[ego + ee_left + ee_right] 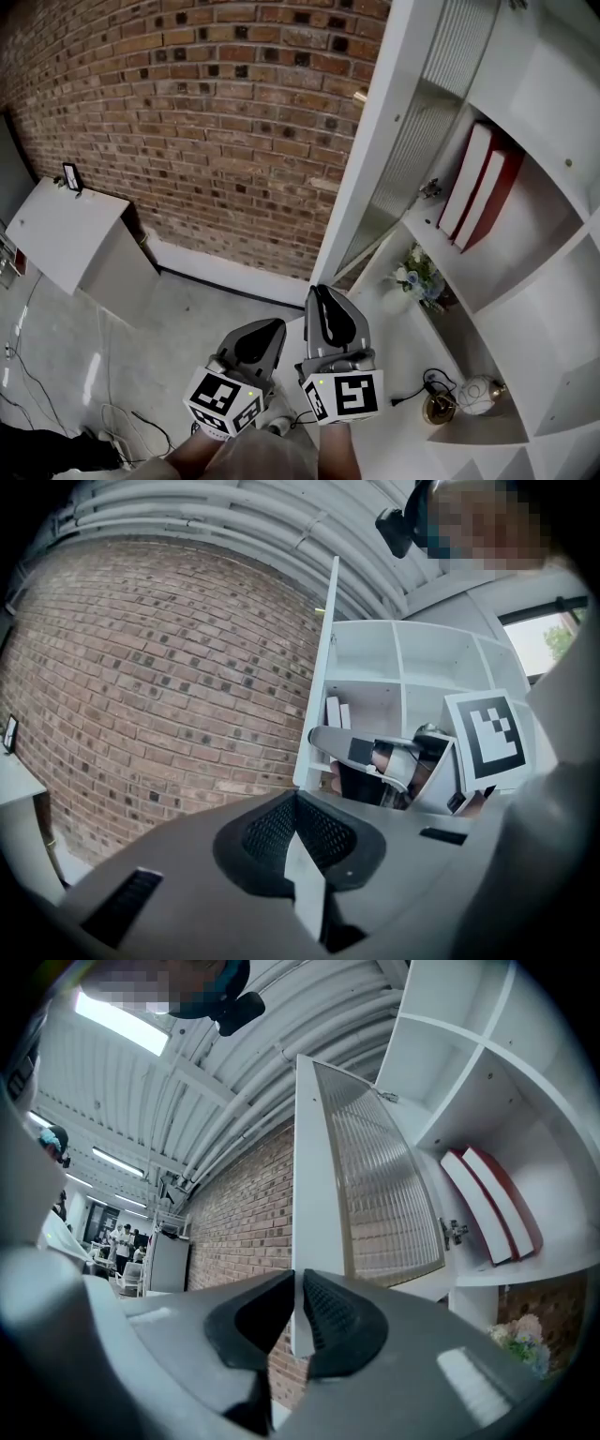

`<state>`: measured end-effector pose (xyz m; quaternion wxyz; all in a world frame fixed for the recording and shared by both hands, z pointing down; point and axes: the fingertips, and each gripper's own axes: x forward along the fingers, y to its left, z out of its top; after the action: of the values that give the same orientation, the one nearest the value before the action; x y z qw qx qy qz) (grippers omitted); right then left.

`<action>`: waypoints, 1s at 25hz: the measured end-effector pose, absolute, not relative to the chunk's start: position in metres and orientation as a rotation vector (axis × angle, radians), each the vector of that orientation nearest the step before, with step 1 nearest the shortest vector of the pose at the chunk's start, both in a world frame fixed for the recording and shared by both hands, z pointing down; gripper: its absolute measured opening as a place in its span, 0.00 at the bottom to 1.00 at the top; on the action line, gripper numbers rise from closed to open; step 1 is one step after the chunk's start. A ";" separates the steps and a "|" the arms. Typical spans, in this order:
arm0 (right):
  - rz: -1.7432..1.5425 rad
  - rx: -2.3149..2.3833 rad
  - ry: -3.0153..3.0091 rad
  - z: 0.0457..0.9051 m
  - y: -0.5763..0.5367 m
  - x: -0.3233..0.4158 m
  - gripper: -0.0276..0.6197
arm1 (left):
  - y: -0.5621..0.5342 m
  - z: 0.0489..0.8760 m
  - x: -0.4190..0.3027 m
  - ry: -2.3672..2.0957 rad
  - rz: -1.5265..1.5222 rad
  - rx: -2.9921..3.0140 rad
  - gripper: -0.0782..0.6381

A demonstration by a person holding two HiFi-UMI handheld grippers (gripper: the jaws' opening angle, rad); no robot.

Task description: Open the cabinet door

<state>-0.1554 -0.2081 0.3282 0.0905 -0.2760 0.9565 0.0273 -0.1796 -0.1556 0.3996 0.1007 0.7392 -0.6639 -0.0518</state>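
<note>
One big white cabinet (pixel 562 94) on the right, its ribbed-glass door (pixel 380 131) already swung well out from the shelves; right gripper (pixel 296 1279) is pinched tight on the door's thin frame near the bottom corner; left gripper (pixel 295 799) sits just beside it, jaws together on nothing; my worry is that skinny edge slipping out of the pads if the pull leaves the swing arc, or overswinging and straining the little hinge (pixel 453 1232).
</note>
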 end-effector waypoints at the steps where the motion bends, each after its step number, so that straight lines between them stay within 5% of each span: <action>1: 0.086 -0.816 2.846 0.329 -0.208 -0.157 0.11 | -0.156 0.400 -0.181 -1.965 -0.154 2.180 0.12; 25: 0.129 -0.776 2.887 0.329 -0.228 -0.219 0.09 | -0.174 0.413 -0.235 -1.980 -0.170 2.116 0.12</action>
<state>-0.2187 -0.2278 0.3292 0.0745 -0.2587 0.9621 0.0431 -0.2345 -0.1739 0.4131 0.1191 0.7237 -0.6772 -0.0583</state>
